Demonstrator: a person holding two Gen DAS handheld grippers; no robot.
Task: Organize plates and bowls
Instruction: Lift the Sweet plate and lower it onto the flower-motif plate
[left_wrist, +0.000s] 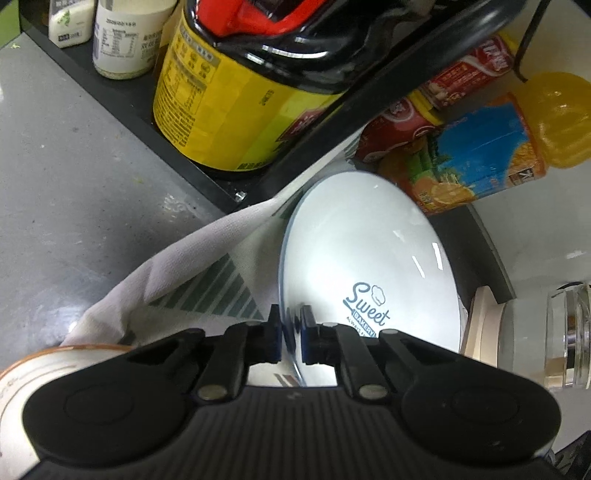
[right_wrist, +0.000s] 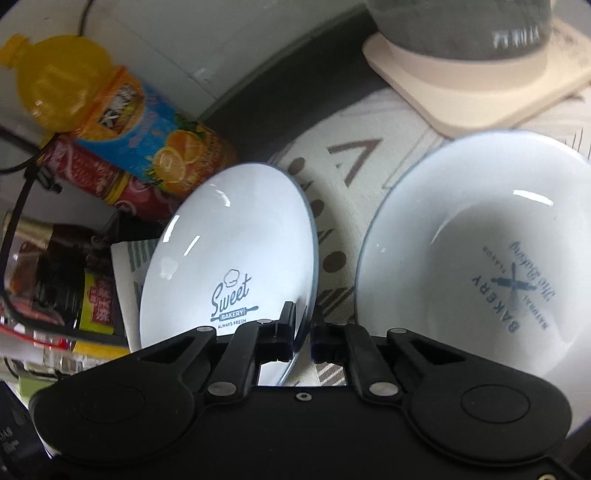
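Bowl (right_wrist: 476, 236) seemingly appears only in right-wrist view

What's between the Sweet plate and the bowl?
In the right wrist view, only bare patterned cloth lies between the plate and bowl.

a: light looks even and indoor, from overhead; thin white streaks of glare on the plate (left_wrist: 369, 251) and the bowl (right_wrist: 480, 240).
b: strong fisheye bending at the borders. the orange juice bottle (right_wrist: 110, 110) and the top corners of the right view are soft with blur.
a: dark shadow under the shelf (left_wrist: 147, 122).
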